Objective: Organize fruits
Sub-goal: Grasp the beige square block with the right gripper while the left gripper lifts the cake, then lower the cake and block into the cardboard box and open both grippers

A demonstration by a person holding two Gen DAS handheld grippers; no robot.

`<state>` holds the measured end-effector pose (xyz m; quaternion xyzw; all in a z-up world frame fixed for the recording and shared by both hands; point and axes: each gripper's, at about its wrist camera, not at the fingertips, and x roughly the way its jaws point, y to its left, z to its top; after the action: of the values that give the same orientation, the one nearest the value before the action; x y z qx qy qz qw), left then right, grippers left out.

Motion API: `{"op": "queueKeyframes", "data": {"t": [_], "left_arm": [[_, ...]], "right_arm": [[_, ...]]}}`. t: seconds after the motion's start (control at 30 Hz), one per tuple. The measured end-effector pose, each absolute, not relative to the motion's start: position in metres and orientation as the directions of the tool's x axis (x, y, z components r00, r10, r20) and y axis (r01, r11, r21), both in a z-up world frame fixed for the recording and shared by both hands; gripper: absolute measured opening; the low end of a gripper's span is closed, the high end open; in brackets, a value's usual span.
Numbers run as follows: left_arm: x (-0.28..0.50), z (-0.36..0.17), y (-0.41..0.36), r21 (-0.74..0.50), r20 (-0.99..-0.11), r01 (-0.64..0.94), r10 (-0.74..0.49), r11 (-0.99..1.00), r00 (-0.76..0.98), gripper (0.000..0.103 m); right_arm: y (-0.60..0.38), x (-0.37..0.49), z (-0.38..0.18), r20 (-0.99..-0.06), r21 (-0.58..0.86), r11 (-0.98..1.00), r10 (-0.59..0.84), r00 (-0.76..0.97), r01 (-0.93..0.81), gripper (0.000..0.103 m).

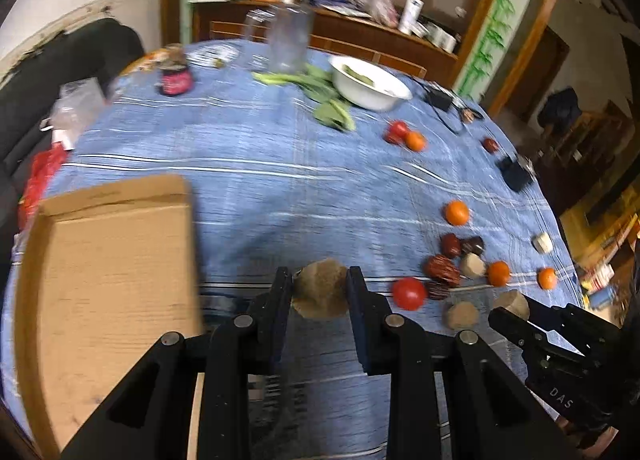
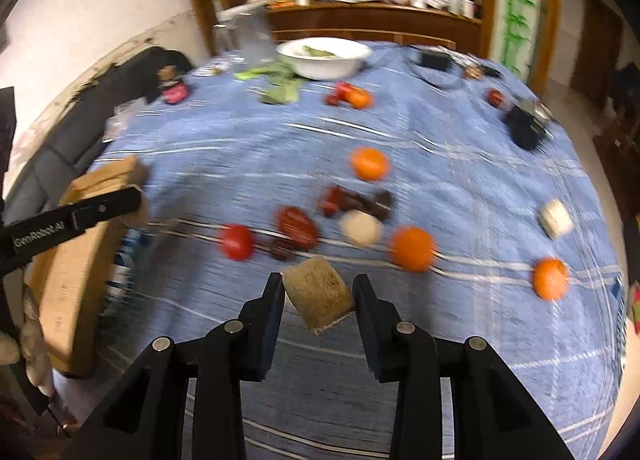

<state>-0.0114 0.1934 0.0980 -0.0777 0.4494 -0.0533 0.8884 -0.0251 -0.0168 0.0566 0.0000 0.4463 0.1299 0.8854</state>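
My left gripper (image 1: 319, 280) is shut on a rough brown round fruit (image 1: 320, 296), held above the blue cloth just right of the open cardboard box (image 1: 112, 280). My right gripper (image 2: 318, 282) is shut on a brown blocky fruit (image 2: 318, 298) with a flat cut face, lifted over the cloth. In the left wrist view the right gripper (image 1: 514, 306) shows low at the right with that fruit. Loose on the cloth lie a red tomato (image 2: 237, 242), three oranges (image 2: 413, 248), dark red fruits (image 2: 298, 225) and a beige one (image 2: 362, 227). Both views are blurred.
A white bowl (image 1: 370, 81) with greens stands at the back, with leafy vegetables (image 1: 328, 111) and a clear jar (image 1: 290, 39) beside it. Black devices (image 2: 526, 125) sit near the right edge of the round table (image 1: 240, 187). A dark sofa (image 1: 48, 71) borders the left.
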Motion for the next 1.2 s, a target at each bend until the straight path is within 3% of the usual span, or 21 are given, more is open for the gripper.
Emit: {"op": "queueKeyframes", "data": {"t": [0.2, 0.4, 0.73, 1.07, 1.2], "left_arm": [[-0.023, 0.113, 0.266, -0.163, -0.776, -0.095, -0.068, 0.982, 0.627, 0.027], [-0.017, 0.095, 0.329, -0.121, -0.807, -0.191, 0.015, 0.974, 0.590, 0.027], [-0.002, 0.049, 0.386, -0.052, -0.868, -0.269, 0.090, 0.962, 0.489, 0.026], [0.001, 0.051, 0.392, -0.033, -0.865, -0.274, 0.110, 0.961, 0.489, 0.026], [-0.003, 0.057, 0.392, -0.019, -0.862, -0.286, 0.130, 0.958, 0.491, 0.033]], "right_arm": [[0.075, -0.015, 0.072, -0.777, 0.167, 0.894, 0.379, 0.502, -0.416, 0.039], [0.166, 0.007, 0.065, -0.786, 0.263, 0.821, 0.487, 0.381, -0.507, 0.039], [0.253, 0.046, 0.016, -0.843, 0.244, 0.829, 0.438, 0.312, -0.504, 0.039], [0.273, 0.047, 0.003, -0.861, 0.209, 0.831, 0.407, 0.306, -0.516, 0.040], [0.272, 0.047, 0.003, -0.860, 0.203, 0.831, 0.404, 0.312, -0.517, 0.040]]}}
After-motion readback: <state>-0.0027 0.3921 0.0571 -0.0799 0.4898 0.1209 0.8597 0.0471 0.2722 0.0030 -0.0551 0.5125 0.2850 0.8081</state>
